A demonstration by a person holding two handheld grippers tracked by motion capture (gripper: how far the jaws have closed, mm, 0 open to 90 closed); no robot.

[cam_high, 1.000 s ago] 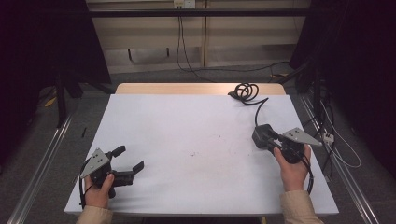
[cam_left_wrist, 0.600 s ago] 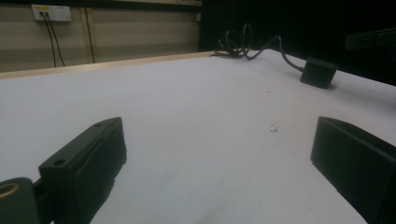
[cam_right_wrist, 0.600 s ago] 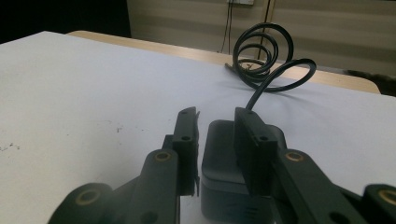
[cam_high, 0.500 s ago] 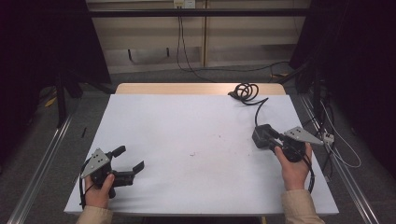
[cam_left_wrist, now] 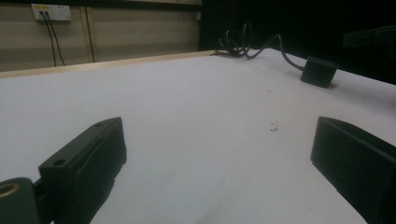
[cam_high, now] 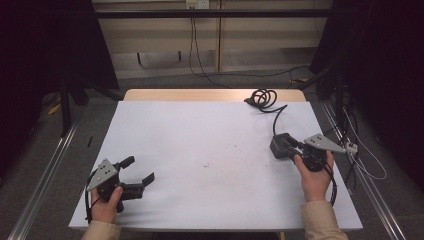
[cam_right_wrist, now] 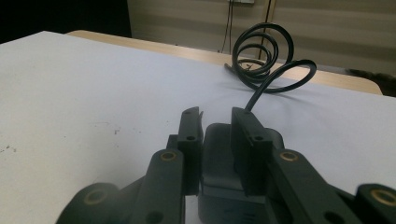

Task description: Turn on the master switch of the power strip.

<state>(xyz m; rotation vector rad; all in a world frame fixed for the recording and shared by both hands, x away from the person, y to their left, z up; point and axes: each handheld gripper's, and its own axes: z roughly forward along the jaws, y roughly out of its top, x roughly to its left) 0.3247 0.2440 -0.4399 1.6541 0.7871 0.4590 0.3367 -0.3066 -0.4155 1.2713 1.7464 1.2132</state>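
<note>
My right gripper (cam_high: 286, 148) clamped on black power adapter (cam_high: 280, 145) at table (cam_high: 200, 130) right side; its coiled cable (cam_high: 263, 97) near far edge. My left gripper (cam_high: 137, 171) spread apart, holding nothing, near-left corner.

Matt white table (cam_high: 200, 135), perhaps paper-covered; matt black plastic adapter (cam_high: 281, 146)

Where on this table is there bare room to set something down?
The white table is bare between the left gripper and the black power adapter at the right gripper. Its far left stretch is bare too. The far right is crowded by the coiled cable.
</note>
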